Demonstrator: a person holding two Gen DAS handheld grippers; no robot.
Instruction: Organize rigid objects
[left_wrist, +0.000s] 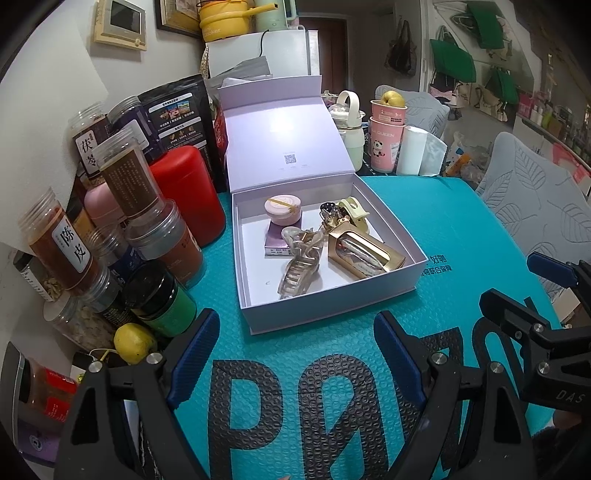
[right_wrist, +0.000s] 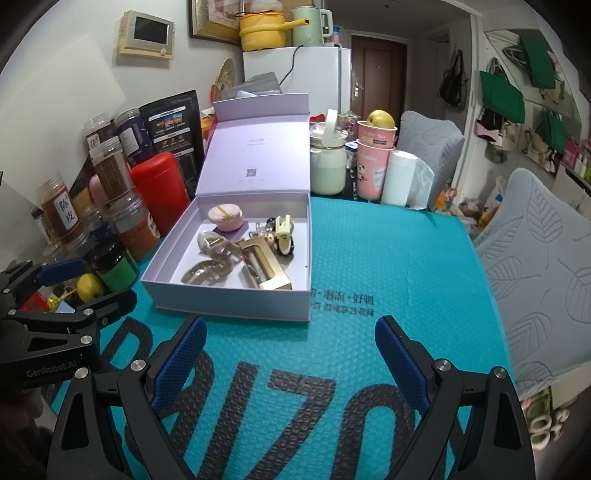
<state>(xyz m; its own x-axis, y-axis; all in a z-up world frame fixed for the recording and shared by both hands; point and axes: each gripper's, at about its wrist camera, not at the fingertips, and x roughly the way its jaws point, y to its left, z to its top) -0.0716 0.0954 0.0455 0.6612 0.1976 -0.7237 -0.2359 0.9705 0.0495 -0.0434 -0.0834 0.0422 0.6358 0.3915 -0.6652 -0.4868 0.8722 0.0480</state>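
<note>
A: What is standing on the far left of the bench (left_wrist: 461, 229)?

B: A crowd of jars (left_wrist: 66, 243) is leaning and stacking against the wall, with a red canister (left_wrist: 188, 192) just beside them and a lemon (left_wrist: 133, 342) lying at their foot.

A: And moving right?

B: The lavender box (left_wrist: 332, 301) is sitting on the teal mat (right_wrist: 388, 258), its lid (left_wrist: 284, 133) standing upright behind it. Inside, a round pink jar (left_wrist: 282, 209) is resting on a small purple carton (left_wrist: 275, 243) at the back left. A clear hair claw (left_wrist: 299, 266) is lying in front, its long axis running toward the near wall. To its right a gold-framed perfume box (left_wrist: 364, 254) is lying flat, its long axis slanting from back left to front right. A pale yellow clip (left_wrist: 352, 212) is sitting at the back right, touching a small dark trinket I cannot make out.

A: The grippers?

B: The left hand-held gripper (left_wrist: 293, 354) is hovering over the mat in front of the box, released, nothing between its blue pads (left_wrist: 195, 350). The right hand-held gripper (right_wrist: 290, 363) is doing likewise, jaws wide and holding nothing.

A: Farther right?

B: Behind the mat, a pale green kettle jug (right_wrist: 328, 166) is standing beside pink cups (right_wrist: 373, 162) with a yellow fruit (right_wrist: 380, 119) on top.
</note>
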